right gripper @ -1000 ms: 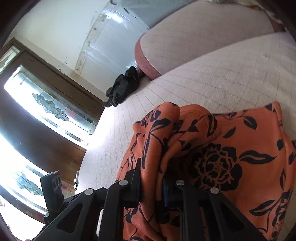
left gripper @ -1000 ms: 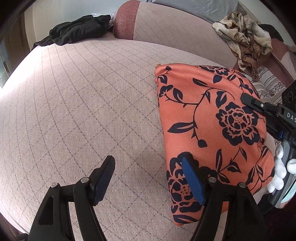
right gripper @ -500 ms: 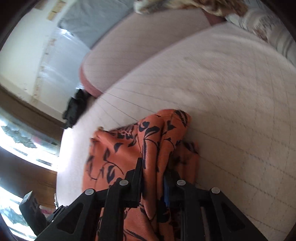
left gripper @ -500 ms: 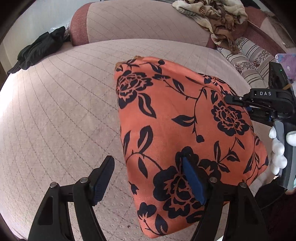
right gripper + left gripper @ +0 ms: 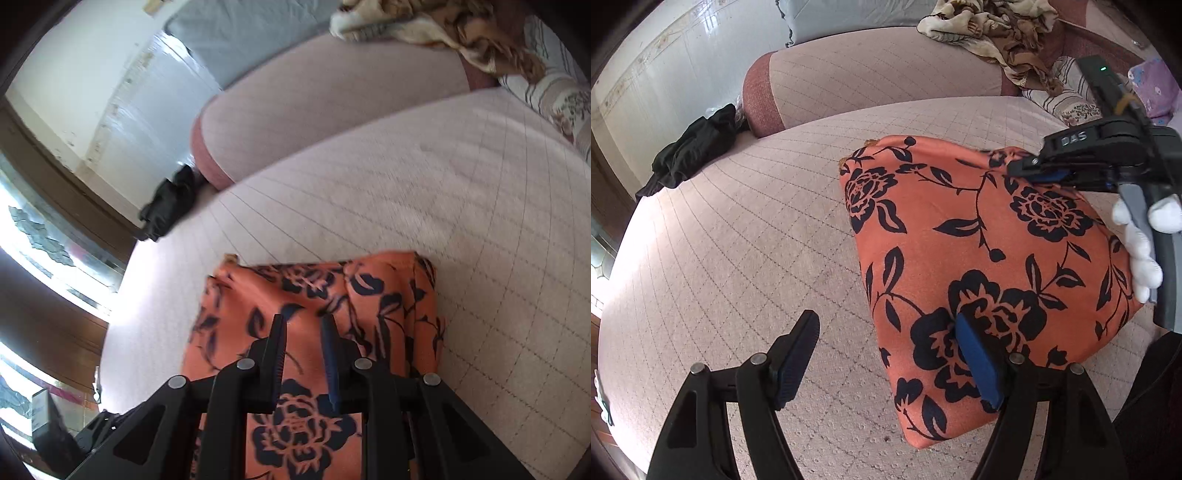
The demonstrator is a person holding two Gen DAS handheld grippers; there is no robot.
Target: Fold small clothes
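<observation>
1. On the quilted pink bed [image 5: 746,229] lies the orange floral garment [image 5: 979,240], folded into a flat block, toward the right of the left wrist view.
2. Left tongs [image 5: 886,354] stand spread wide, one pad over bare bed, the other over the garment's near edge, pinching nothing.
3. Only the left view shows the right tongs [image 5: 1045,173] from the side, low over the garment's far corner, with a white-gloved hand [image 5: 1141,243] on the handle.
4. Right wrist view shows the right tongs [image 5: 303,332] parted narrowly above the cloth [image 5: 332,295], nothing between the pads.
5. Both views show a black garment [image 5: 690,151] near the bolster [image 5: 871,74].
</observation>
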